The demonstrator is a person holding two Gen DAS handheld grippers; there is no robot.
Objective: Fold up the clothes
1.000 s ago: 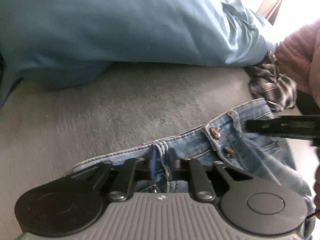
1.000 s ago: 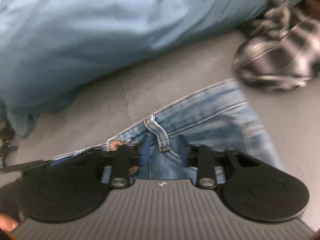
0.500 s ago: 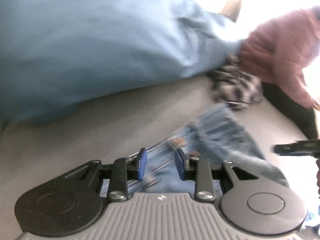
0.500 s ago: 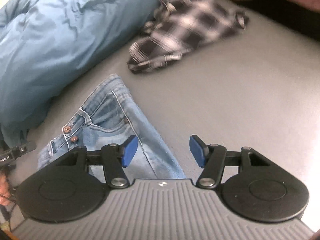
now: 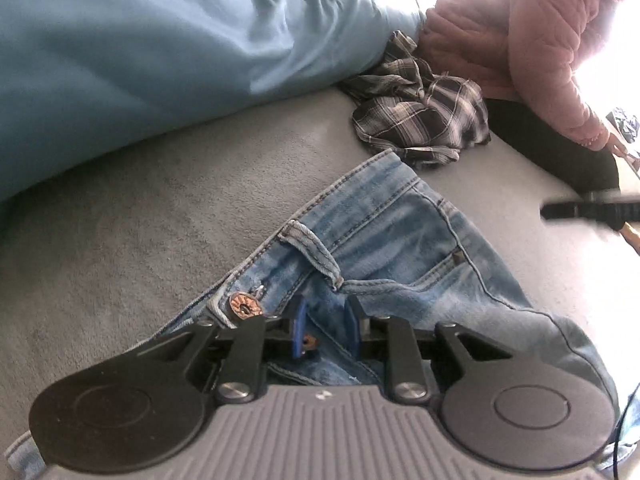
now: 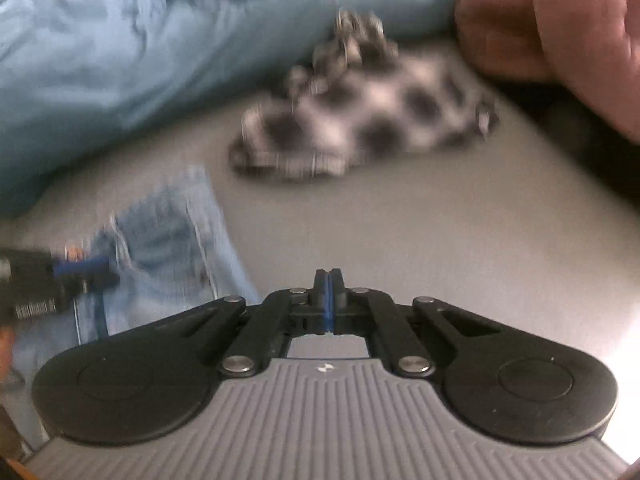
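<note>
Two garments are lying unfolded on the bed point(image 5: 160, 208): jeans point(image 5: 400, 240), waistband sitting between the left gripper's point(image 5: 325, 330) part-open fingers, and a crumpled checked shirt point(image 5: 420, 120); the right gripper's point(image 6: 328, 300) fingers are pressing together, empty

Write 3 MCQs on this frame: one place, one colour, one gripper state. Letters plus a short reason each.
1. Where does the plaid garment lie?
A. on top of the jeans
B. beyond the jeans, beside the blue bedding
C. inside the right gripper

2. What colour are the jeans?
A. black
B. light blue
C. white

3. How does the right gripper stand?
A. shut, with nothing between its fingers
B. wide open
C. shut on the plaid garment

Answers:
1 B, it sits on the grey surface past the waistband, against the blue bedding.
2 B, washed light-blue denim.
3 A, the blue pads meet over bare surface.
</note>
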